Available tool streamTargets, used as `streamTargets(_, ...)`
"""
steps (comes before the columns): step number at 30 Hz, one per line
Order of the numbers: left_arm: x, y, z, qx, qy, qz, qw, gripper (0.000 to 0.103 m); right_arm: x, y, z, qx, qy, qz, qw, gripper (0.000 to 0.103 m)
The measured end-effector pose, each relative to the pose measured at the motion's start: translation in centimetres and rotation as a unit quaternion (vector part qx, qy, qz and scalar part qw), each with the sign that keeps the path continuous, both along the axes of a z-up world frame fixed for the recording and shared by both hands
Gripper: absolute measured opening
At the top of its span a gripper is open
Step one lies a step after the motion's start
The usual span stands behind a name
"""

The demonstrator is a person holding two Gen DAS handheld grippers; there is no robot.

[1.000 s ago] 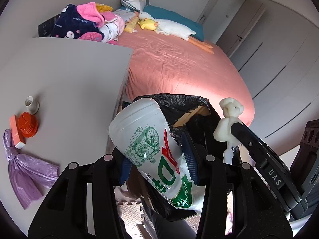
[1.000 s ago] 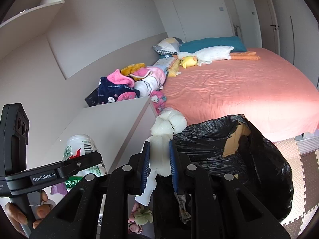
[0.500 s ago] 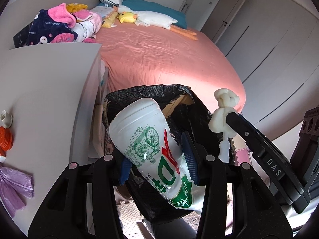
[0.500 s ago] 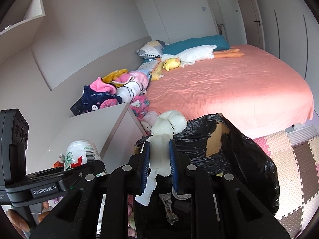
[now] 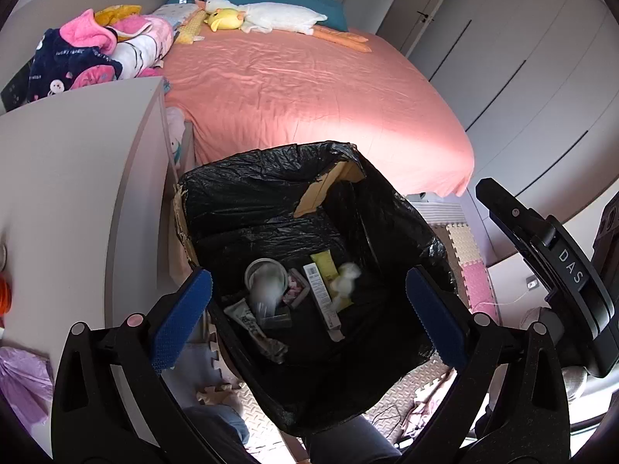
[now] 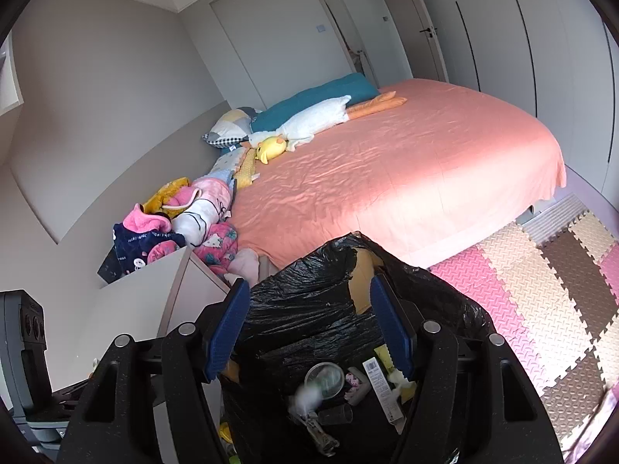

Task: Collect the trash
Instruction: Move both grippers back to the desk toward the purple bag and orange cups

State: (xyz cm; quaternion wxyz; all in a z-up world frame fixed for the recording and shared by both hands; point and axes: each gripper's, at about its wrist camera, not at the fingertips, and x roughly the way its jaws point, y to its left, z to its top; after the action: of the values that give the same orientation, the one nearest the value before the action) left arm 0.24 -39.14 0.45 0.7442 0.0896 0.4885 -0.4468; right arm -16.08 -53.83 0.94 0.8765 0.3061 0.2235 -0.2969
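Observation:
A cardboard bin lined with a black bag point(image 5: 247, 193) point(image 6: 309, 294) stands between the desk and the bed. My left gripper point(image 5: 309, 294) is open and empty right above it. My right gripper point(image 6: 307, 324) is open and empty over the same bin. Inside, the white cup with green print point(image 5: 265, 284) point(image 6: 323, 381) and the crumpled white tissue point(image 5: 344, 278) point(image 6: 398, 379) appear blurred, among wrappers and small boxes point(image 5: 321, 294).
A pale desk point(image 5: 77, 178) is at the left, with a purple bag point(image 5: 21, 382) on its near edge. The pink bed point(image 5: 309, 89) lies behind the bin, clothes point(image 5: 89, 58) piled beside it. Foam floor mats point(image 6: 541, 270) are at the right.
Both grippers moved over the bin and opened. The cup left my left gripper and the tissue left my right gripper; both now lie in the bin.

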Motion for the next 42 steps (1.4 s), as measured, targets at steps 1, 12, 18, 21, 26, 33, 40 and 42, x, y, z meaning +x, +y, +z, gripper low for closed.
streamTargets(1, -0.1, 0.0, -0.1, 0.000, 0.001, 0.001, 1.0000, 0.097, 0.1, 0.0, -0.1, 0.001, 0.001, 0.002, 1.000, 0.066)
streamTargets(12, 0.7, 1.6, -0.6, 0.005, 0.005, 0.024, 0.9997, 0.097, 1.7, 1.7, -0.2, -0.005, 0.010, 0.029, 1.000, 0.065)
streamTargets(18, 1.4, 3.6, -0.6, 0.008, -0.001, 0.047, 0.9988, 0.097, 3.5, 3.7, -0.2, -0.011, 0.016, 0.055, 0.998, 0.065)
streamTargets(21, 1.9, 5.0, -0.6, 0.010, -0.004, 0.062, 0.9980, 0.097, 4.4, 4.9, -0.1, -0.015, 0.017, 0.069, 0.997, 0.065)
streamTargets(26, 2.6, 7.4, -0.7, 0.020, -0.014, 0.084, 0.9962, 0.097, 6.0, 6.7, 0.0, -0.017, 0.019, 0.093, 0.995, 0.065)
streamTargets(33, 4.0, 11.1, -0.5, 0.021, -0.016, 0.123, 0.9921, 0.097, 8.0, 9.5, 0.2, -0.025, 0.023, 0.125, 0.992, 0.065)
streamTargets(40, 5.0, 14.5, -0.6, 0.026, -0.023, 0.159, 0.9866, 0.097, 10.1, 12.3, 0.1, -0.032, 0.033, 0.156, 0.987, 0.065)
streamTargets(42, 5.4, 15.5, -0.7, 0.029, -0.026, 0.170, 0.9847, 0.097, 10.7, 13.0, 0.0, -0.033, 0.036, 0.165, 0.985, 0.065)
